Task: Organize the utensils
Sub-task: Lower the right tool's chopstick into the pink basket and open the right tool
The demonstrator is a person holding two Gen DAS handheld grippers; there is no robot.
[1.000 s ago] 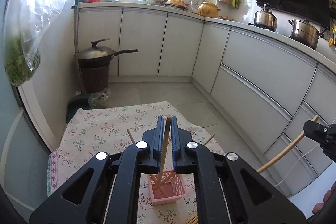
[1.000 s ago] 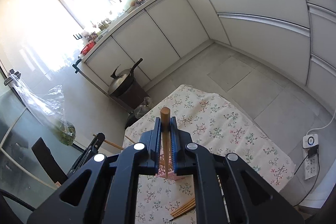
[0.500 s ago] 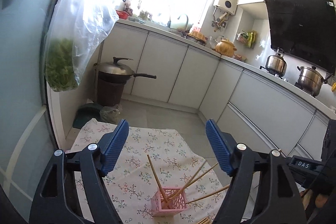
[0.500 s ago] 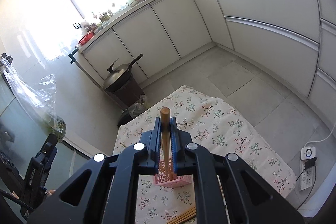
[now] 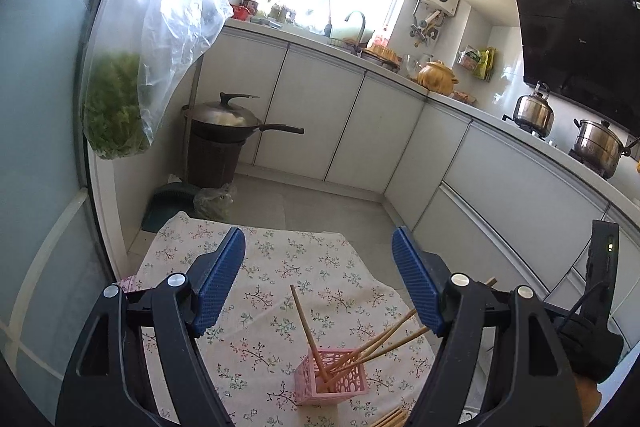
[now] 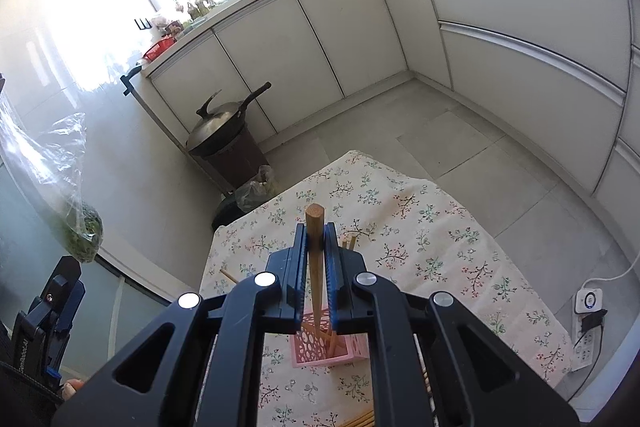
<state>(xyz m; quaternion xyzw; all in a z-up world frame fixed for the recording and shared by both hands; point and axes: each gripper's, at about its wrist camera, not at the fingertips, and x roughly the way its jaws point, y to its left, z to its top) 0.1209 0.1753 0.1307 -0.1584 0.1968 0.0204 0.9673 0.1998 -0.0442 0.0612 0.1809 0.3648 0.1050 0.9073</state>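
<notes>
A pink perforated holder [image 5: 332, 375] stands on the floral tablecloth [image 5: 280, 267] with several wooden chopsticks [image 5: 306, 323] leaning in it. My left gripper [image 5: 318, 279] is open and empty, raised above and behind the holder. My right gripper [image 6: 316, 247] is shut on a wooden chopstick [image 6: 315, 227], held upright with its lower tip over the holder [image 6: 316, 347]. Loose chopsticks [image 6: 360, 419] lie on the cloth near the front edge.
A wok on a brown bin [image 5: 218, 131] stands by the cabinets. A plastic bag of greens [image 5: 116, 107] hangs at the left. Pots [image 5: 600, 143] sit on the stove at the right. A power strip [image 6: 588, 311] lies on the floor.
My left gripper let go of its chopstick into the holder, opened wide and pulled up and back. My right gripper came closer over the holder with its chopstick.
</notes>
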